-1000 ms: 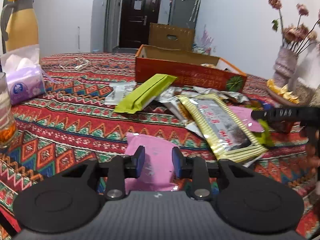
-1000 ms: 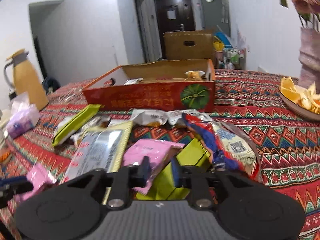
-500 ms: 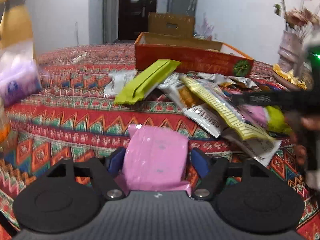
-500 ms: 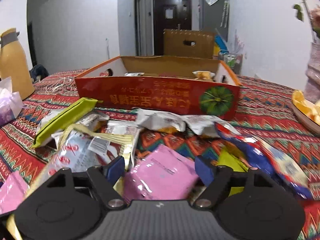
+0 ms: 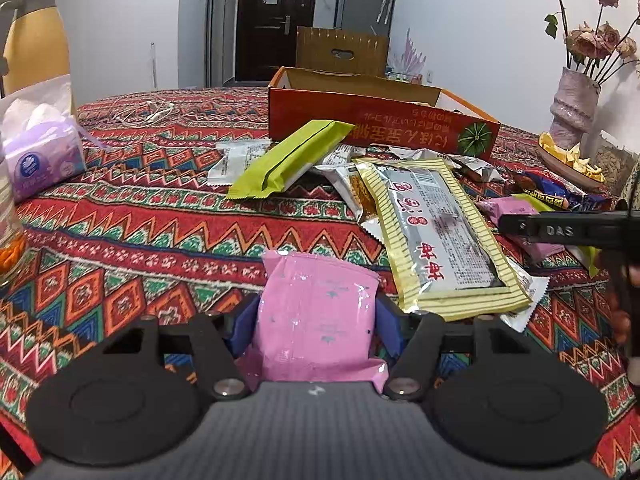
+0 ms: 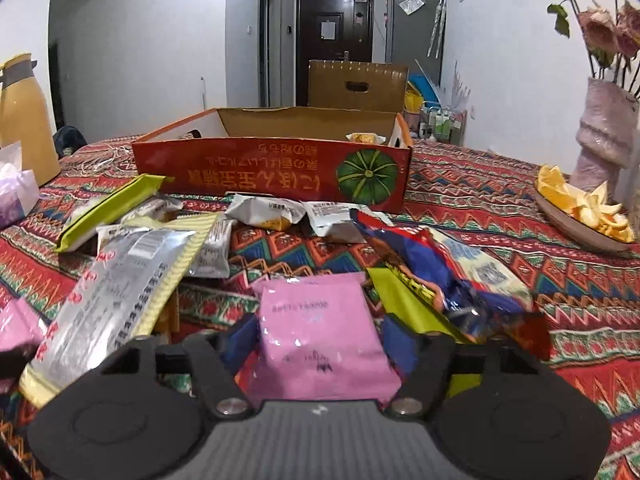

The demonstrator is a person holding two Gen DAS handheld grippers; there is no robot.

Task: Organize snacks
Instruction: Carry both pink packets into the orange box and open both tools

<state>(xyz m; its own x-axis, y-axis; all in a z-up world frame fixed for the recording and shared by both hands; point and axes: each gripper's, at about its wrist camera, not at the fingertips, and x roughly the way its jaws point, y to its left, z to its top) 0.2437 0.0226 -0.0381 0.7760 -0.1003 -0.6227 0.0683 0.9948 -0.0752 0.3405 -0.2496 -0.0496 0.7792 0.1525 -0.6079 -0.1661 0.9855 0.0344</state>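
Two pink snack packets, one per hand-held gripper: left hand-held gripper closing onto pink packet, right hand-held gripper onto second pink packet, both low on patterned surface. Pickup step. Next: lift, carry toward 12 o'clock into orange box.

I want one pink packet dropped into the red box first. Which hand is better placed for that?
Right, probably. Both grippers have just been closing on a pink packet, left and right, but the red box sits straight ahead of the right one; from the left it lies off to the side.
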